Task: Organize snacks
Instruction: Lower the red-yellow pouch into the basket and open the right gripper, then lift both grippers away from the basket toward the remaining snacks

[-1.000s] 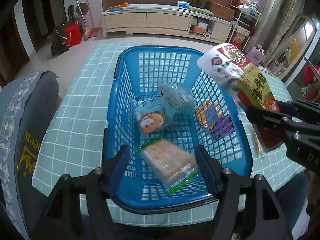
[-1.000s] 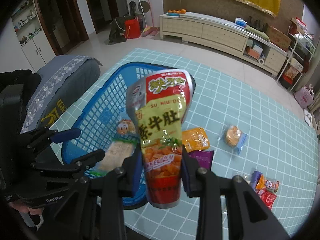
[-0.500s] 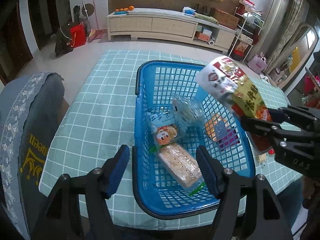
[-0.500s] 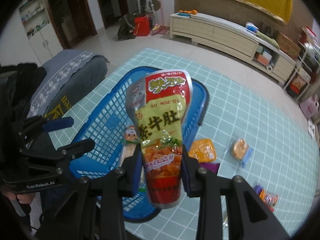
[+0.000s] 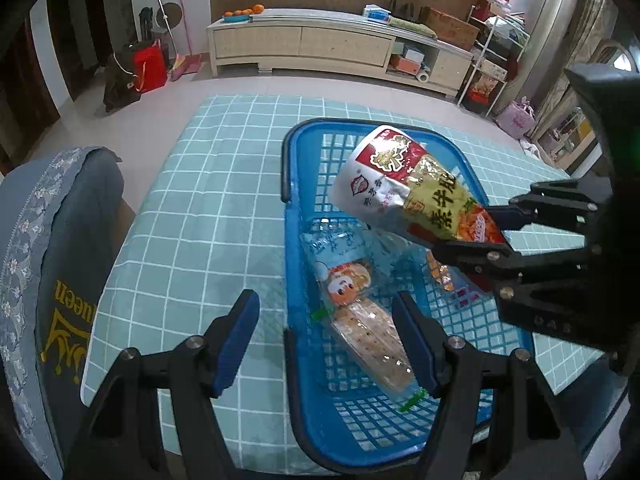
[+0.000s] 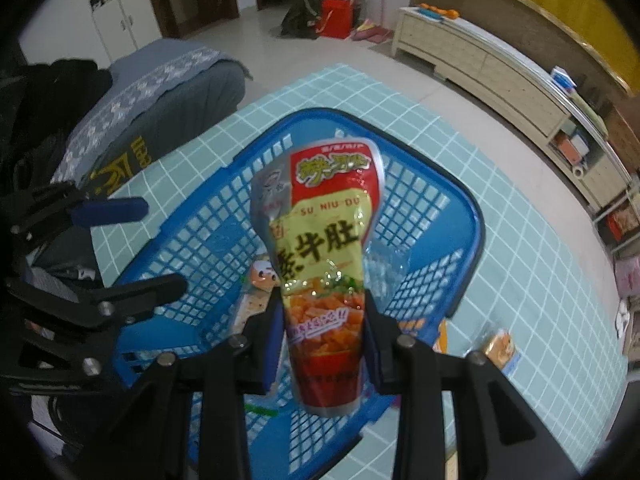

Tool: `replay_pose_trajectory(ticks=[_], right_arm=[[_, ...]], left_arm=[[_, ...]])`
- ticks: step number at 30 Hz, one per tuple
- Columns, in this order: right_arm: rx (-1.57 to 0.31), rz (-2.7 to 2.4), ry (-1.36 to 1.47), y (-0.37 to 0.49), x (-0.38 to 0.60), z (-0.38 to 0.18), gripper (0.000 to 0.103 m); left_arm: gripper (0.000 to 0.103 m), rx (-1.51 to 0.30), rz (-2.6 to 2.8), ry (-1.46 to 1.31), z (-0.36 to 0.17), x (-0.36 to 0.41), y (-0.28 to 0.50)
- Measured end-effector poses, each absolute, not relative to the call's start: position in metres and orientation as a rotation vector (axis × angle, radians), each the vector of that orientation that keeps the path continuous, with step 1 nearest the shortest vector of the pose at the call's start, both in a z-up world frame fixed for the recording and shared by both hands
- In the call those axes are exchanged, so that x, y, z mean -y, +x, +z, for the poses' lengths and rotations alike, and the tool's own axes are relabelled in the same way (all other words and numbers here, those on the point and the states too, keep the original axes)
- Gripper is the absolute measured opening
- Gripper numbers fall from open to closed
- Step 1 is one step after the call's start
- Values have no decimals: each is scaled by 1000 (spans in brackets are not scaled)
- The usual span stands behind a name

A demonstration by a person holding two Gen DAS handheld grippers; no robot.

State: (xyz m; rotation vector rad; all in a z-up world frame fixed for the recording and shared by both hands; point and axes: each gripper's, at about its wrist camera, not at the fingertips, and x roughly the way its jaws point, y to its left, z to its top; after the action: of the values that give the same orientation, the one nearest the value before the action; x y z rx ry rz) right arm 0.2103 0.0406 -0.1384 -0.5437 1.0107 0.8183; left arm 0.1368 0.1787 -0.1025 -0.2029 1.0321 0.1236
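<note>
A red and yellow snack pouch (image 6: 326, 256) is clamped at its lower end in my right gripper (image 6: 324, 338), shut on it. The pouch (image 5: 416, 196) hangs in the air over the blue basket (image 5: 292, 208), slanting up to the left. Inside the basket (image 6: 460, 216) lie a cracker pack (image 5: 376, 344), a cartoon-face packet (image 5: 344, 280) and a clear bag. My left gripper (image 5: 326, 340) stands open at the basket's near left rim, nothing between its fingers; its left finger is over the tablecloth, its right finger over the basket.
The table has a teal checked cloth (image 5: 208, 220). A grey-blue chair back (image 5: 52, 264) stands close at the left. More snack packets (image 6: 500, 350) lie on the cloth right of the basket. A long low cabinet (image 5: 320, 46) lines the far wall.
My right gripper has carried the pouch leftward from beside the basket to above its middle, rolling as it went. My left gripper has shifted left, so the basket now sits further right in its view.
</note>
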Motion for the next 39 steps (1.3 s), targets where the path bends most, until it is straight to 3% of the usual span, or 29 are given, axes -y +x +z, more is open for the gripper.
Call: replay_pose_trajectory(ticks=[3, 8, 10, 35, 39], right_arm=[[-1037, 860, -584, 224, -53, -144, 41], [-954, 790, -666, 234, -62, -147, 81], [-931, 762, -633, 234, -56, -143, 85], [-965, 672, -385, 201, 34, -100, 86], [-957, 648, -365, 196, 49, -94, 86]], left_arm=[[67, -1034, 134, -192, -105, -181, 144], [67, -1048, 144, -209, -112, -182, 147], [67, -1052, 137, -210, -114, -180, 146], [67, -956, 87, -197, -68, -133, 125], [77, -914, 90, -185, -60, -124, 122]])
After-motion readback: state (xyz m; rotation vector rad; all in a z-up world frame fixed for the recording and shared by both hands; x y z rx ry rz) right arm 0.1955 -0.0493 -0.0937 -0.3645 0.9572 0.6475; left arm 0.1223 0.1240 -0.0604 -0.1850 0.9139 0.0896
